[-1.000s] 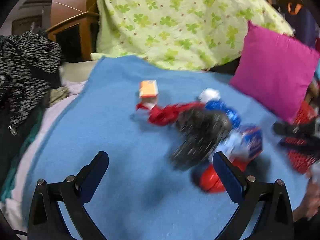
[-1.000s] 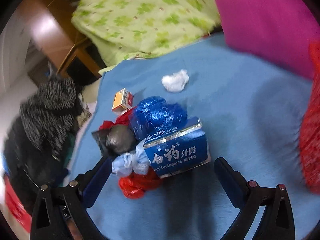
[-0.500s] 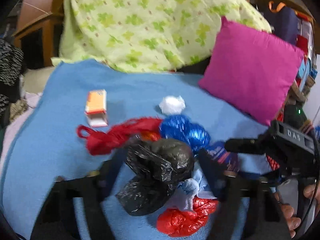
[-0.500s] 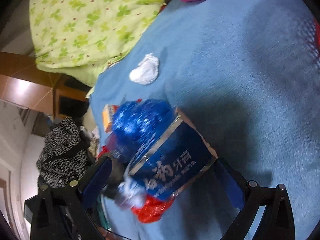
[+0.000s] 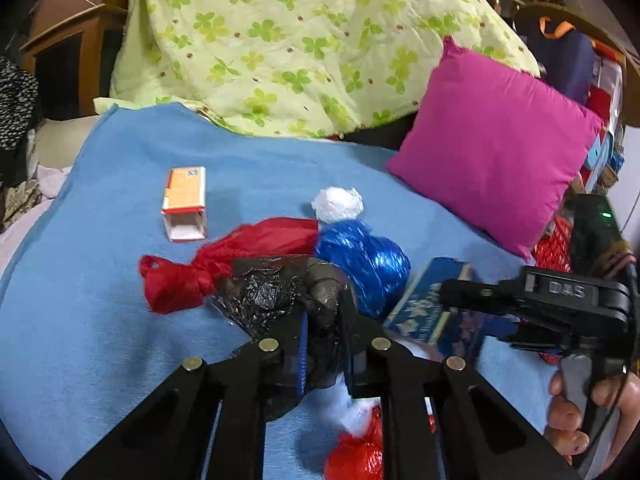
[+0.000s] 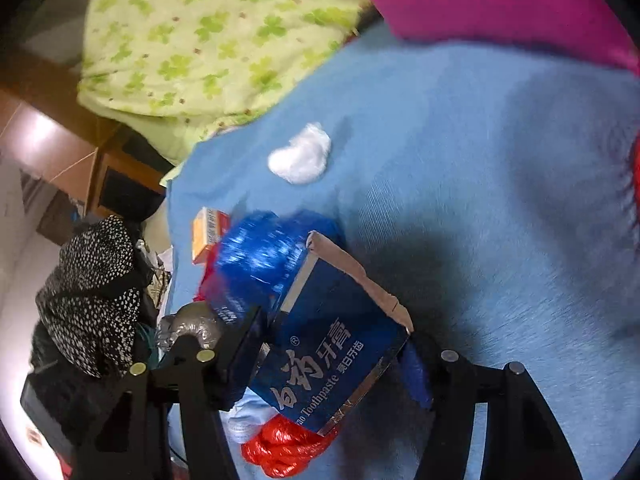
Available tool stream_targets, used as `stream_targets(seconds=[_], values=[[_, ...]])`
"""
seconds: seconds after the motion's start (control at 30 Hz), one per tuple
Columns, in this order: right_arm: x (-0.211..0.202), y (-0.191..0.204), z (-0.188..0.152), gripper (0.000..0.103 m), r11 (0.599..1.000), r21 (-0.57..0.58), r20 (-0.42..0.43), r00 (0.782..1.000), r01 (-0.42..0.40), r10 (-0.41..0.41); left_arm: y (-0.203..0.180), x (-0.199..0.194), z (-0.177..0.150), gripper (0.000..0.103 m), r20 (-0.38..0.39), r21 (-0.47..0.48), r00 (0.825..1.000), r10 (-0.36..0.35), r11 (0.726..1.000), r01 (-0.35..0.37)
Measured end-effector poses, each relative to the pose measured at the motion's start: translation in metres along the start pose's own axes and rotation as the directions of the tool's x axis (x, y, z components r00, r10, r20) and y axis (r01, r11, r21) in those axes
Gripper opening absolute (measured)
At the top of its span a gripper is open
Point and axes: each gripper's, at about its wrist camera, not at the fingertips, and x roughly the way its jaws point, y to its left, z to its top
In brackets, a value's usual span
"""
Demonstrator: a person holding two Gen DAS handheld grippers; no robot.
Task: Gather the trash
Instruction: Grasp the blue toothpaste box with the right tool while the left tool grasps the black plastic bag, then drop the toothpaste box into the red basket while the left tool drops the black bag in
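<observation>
Trash sits heaped on a blue blanket (image 5: 100,320) on the bed. From the left: an orange carton (image 5: 185,202) lies apart with its end open, then a red bag (image 5: 224,268), a black bag (image 5: 276,296), a blue bag (image 5: 364,268) with a white wad (image 5: 338,204) just behind it, and a toothpaste box (image 6: 332,352) on the right. Under the box shows another red bag (image 6: 284,446). The left tongs (image 5: 322,320) have just closed and now pinch the black bag. The right tongs (image 6: 332,364) have just been closing with the toothpaste box between them, both pads against its sides. A pink pillow (image 5: 496,152) and a green quilt (image 5: 300,40) lie behind.
</observation>
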Motion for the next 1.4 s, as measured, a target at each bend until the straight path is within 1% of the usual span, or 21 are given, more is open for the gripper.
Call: stream_targets(seconds=[0.1,0.2,0.3,0.4,0.5,0.6,0.67,0.73,0.77,0.83,0.87,0.93,1.0,1.07,1.1,1.17,1.23,1.3,1.4], values=[[-0.022,0.012,-0.001,0.066,0.998,-0.067,0.068,0.997,-0.015,0.02,0.004,-0.011,0.001,0.013,0.047,-0.012,0.999,0.004,1.0,-0.003],[-0.046,0.022,-0.006,0.066,0.991,-0.136,0.14,0.99,-0.006,0.025,0.009,-0.025,0.002,0.013,0.097,-0.024,0.995,0.005,1.0,-0.002],[-0.072,0.032,-0.009,0.066,0.979,-0.202,0.216,0.975,0.005,0.04,0.01,-0.039,0.002,0.013,0.143,-0.023,0.99,0.005,1.0,-0.002],[-0.1,0.036,-0.013,0.066,0.967,-0.255,0.3,0.952,0.027,0.052,0.008,-0.051,0.003,0.013,0.181,-0.014,0.983,-0.019,1.0,0.022],[-0.131,0.037,-0.016,0.066,0.955,-0.291,0.396,0.916,0.062,0.061,0.004,-0.06,0.002,0.013,0.204,-0.002,0.977,-0.059,0.998,0.06],[-0.165,0.034,-0.022,0.066,0.943,-0.311,0.506,0.861,0.123,0.054,-0.004,-0.066,0.0,0.012,0.209,0.016,0.975,-0.075,0.997,0.073],[-0.19,0.023,-0.023,0.066,0.945,-0.292,0.572,0.818,0.145,0.051,-0.01,-0.068,0.001,0.012,0.204,0.022,0.974,-0.096,0.995,0.093],[-0.208,0.011,-0.021,0.066,0.954,-0.259,0.612,0.789,0.149,0.042,-0.023,-0.073,0.005,0.012,0.2,0.04,0.972,-0.121,0.993,0.115],[-0.216,0.004,-0.019,0.066,0.959,-0.242,0.626,0.779,0.149,0.037,-0.032,-0.075,0.008,0.012,0.195,0.057,0.972,-0.133,0.991,0.124],[-0.234,-0.015,-0.016,0.066,0.97,-0.191,0.659,0.752,0.148,0.015,-0.057,-0.081,0.016,0.012,0.187,0.112,0.968,-0.168,0.982,0.149],[-0.241,-0.022,-0.014,0.066,0.975,-0.17,0.67,0.743,0.145,0.006,-0.071,-0.083,0.021,0.012,0.178,0.137,0.966,-0.189,0.977,0.166],[-0.259,-0.044,-0.011,0.066,0.984,-0.105,0.699,0.714,0.145,-0.031,-0.105,-0.085,0.031,0.012,0.158,0.193,0.958,-0.24,0.959,0.208],[-0.273,-0.061,-0.007,0.066,0.988,-0.064,0.713,0.699,0.138,-0.052,-0.143,-0.084,0.039,0.012,0.125,0.247,0.948,-0.294,0.934,0.257],[-0.286,-0.082,-0.005,0.066,0.99,-0.012,0.725,0.683,0.141,-0.089,-0.176,-0.079,0.044,0.012,0.084,0.27,0.936,-0.341,0.912,0.308],[-0.29,-0.09,-0.003,0.066,0.99,0.006,0.726,0.681,0.14,-0.1,-0.194,-0.074,0.046,0.012,0.057,0.275,0.928,-0.368,0.899,0.34],[-0.299,-0.11,0.001,0.067,0.991,0.052,0.721,0.682,0.123,-0.122,-0.222,-0.062,0.05,0.013,0.012,0.267,0.914,-0.405,0.882,0.387],[-0.302,-0.123,0.003,0.067,0.99,0.092,0.714,0.686,0.103,-0.137,-0.247,-0.053,0.052,0.013,-0.019,0.265,0.903,-0.43,0.869,0.419],[-0.305,-0.137,0.006,0.067,0.989,0.128,0.704,0.695,0.074,-0.143,-0.268,-0.041,0.054,0.013,-0.041,0.266,0.903,-0.427,0.867,0.422],[-0.306,-0.153,0.011,0.068,0.984,0.171,0.689,0.708,0.049,-0.155,-0.294,-0.028,0.049,0.014,-0.079,0.261,0.899,-0.43,0.862,0.435]])
